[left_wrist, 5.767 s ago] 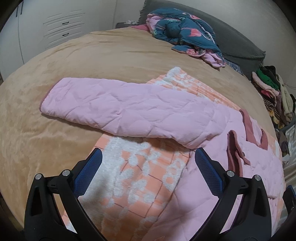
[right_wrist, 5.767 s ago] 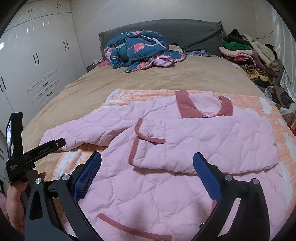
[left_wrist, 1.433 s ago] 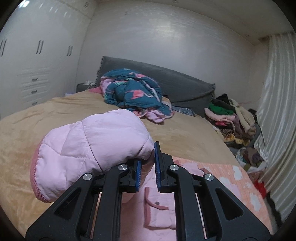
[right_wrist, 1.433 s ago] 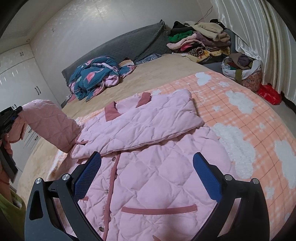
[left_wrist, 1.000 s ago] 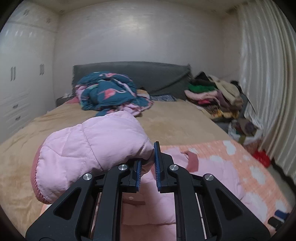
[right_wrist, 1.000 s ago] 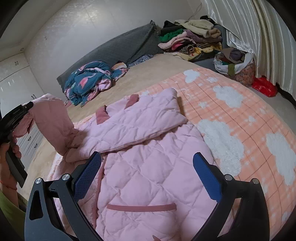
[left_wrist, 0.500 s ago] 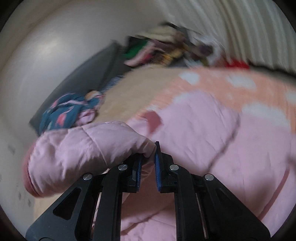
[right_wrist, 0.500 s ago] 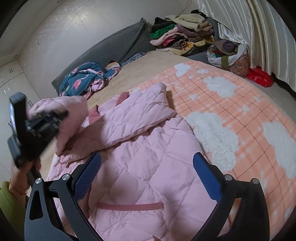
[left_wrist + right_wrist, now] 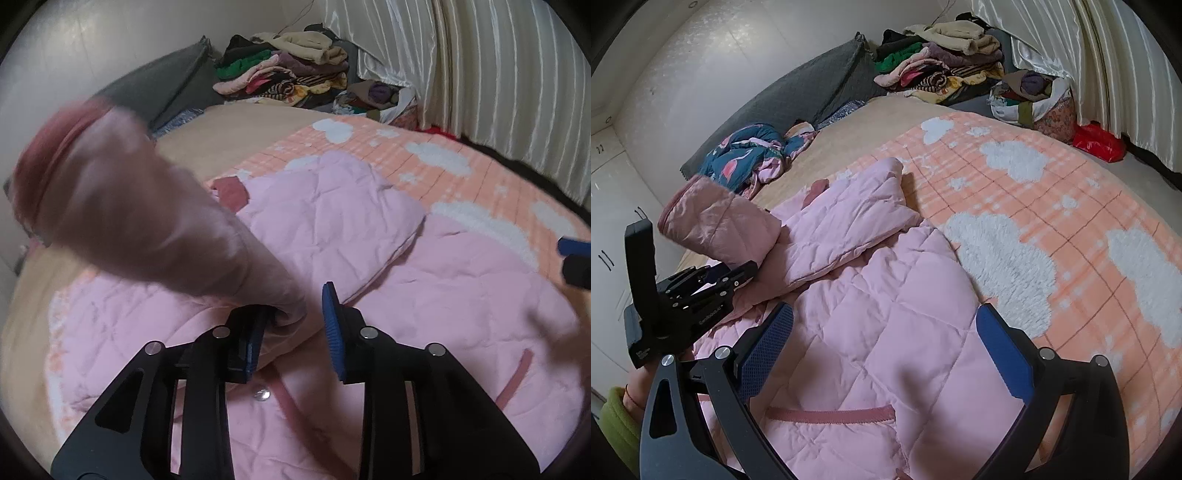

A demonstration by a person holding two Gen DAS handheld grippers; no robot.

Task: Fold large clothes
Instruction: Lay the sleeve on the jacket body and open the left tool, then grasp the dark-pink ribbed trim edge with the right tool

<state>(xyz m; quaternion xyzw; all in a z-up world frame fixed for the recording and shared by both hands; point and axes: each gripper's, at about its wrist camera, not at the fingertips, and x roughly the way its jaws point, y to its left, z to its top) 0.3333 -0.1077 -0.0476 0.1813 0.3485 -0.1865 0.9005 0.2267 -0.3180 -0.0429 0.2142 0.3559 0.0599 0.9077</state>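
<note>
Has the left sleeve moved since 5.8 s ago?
Yes. The left sleeve has been lifted off the tan bedspread and swung inward over the jacket body.

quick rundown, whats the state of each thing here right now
jacket: flat on the blanket, one sleeve folded across its front
other sleeve: raised over the jacket, between the opening jaws
left gripper: opening, pads off the sleeve
right gripper: open, empty, above the jacket
blanket: spread on the bed
</note>
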